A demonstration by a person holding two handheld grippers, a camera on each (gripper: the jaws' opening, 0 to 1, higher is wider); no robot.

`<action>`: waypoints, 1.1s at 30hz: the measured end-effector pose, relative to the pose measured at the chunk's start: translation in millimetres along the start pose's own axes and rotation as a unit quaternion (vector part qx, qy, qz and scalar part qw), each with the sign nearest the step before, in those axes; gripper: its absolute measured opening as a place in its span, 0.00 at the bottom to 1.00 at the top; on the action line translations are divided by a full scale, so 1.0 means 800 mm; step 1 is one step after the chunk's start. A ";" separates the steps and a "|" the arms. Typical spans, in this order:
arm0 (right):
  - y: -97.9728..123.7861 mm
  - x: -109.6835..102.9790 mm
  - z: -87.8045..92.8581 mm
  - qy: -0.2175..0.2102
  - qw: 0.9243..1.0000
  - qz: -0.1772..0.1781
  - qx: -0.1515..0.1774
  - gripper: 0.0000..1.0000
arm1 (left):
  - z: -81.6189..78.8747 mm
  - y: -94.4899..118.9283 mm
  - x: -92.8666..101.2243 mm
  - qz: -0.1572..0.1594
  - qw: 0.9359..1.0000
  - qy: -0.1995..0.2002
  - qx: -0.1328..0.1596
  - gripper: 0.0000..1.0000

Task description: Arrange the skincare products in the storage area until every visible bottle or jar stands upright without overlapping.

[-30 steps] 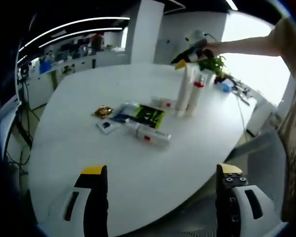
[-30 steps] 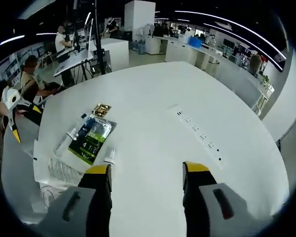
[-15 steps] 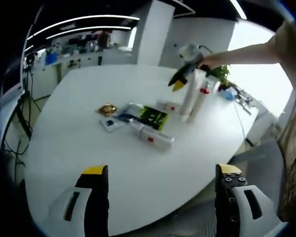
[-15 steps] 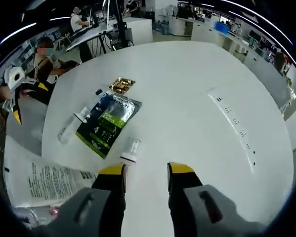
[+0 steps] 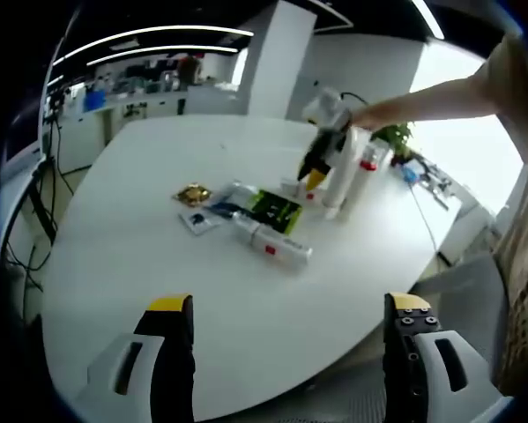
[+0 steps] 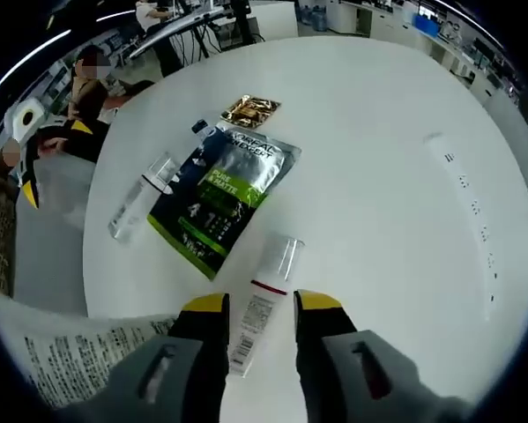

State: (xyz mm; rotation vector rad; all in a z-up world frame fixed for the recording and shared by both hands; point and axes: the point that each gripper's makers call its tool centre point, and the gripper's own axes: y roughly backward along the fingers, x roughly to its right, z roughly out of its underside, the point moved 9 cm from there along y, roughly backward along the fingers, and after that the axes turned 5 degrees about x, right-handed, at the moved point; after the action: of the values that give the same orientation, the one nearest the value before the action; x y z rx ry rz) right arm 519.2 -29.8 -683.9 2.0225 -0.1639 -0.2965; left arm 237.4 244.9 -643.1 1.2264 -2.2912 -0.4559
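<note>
Across the white table point(image 5: 140, 273), two white tubes point(image 5: 345, 181) with red bands stand upright side by side. A white tube point(image 5: 277, 247) lies flat beside a green and black sachet point(image 5: 272, 209). My right gripper point(image 5: 315, 181), held by a hand, tips down just left of the standing tubes. In the right gripper view, a tube with a clear cap point(image 6: 265, 295) lies between the jaws of my right gripper point(image 6: 262, 303), which stand slightly apart on either side of it. Another clear-capped tube point(image 6: 140, 201) lies left of the sachet point(image 6: 221, 198). My left gripper point(image 5: 287, 304) hangs wide open above the near table edge.
A gold packet point(image 5: 191, 195) and a small card point(image 5: 194, 223) lie left of the sachet. Printed white packaging point(image 6: 52, 352) stands close at the lower left of the right gripper view. A socket strip point(image 6: 466, 198) is set into the table. People sit beyond the table edge point(image 6: 92, 75).
My right gripper has dropped toward the table and come over the clear-capped tube, its jaws narrowing around it. The left gripper has stayed put and open.
</note>
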 end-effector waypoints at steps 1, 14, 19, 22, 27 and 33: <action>-0.002 0.001 0.000 0.002 1.000 0.001 -0.005 0.28 | 0.000 0.000 0.000 0.000 1.000 0.001 0.000 0.87; -0.020 0.002 0.003 0.056 0.997 0.018 -0.058 0.21 | 0.001 0.000 -0.001 -0.004 1.000 0.002 -0.003 0.87; -0.020 0.001 0.000 0.070 0.995 0.018 -0.071 0.21 | 0.001 0.000 0.000 -0.002 1.000 -0.001 -0.004 0.86; -0.022 -0.002 -0.002 0.090 0.992 0.023 -0.087 0.21 | 0.001 0.000 0.001 -0.001 1.000 -0.001 -0.005 0.86; -0.024 -0.004 -0.007 0.128 0.984 0.021 -0.121 0.21 | 0.001 0.000 0.000 -0.002 1.000 0.001 -0.005 0.86; -0.025 0.000 -0.009 0.119 0.985 0.019 -0.125 0.21 | 0.001 0.000 0.001 -0.002 1.000 0.000 -0.007 0.85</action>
State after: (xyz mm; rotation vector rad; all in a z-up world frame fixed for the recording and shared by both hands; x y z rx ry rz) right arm 520.7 -14.6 -698.6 1.7863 -0.0130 -0.0465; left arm 236.7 244.5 -643.8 1.2236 -2.2821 -0.4717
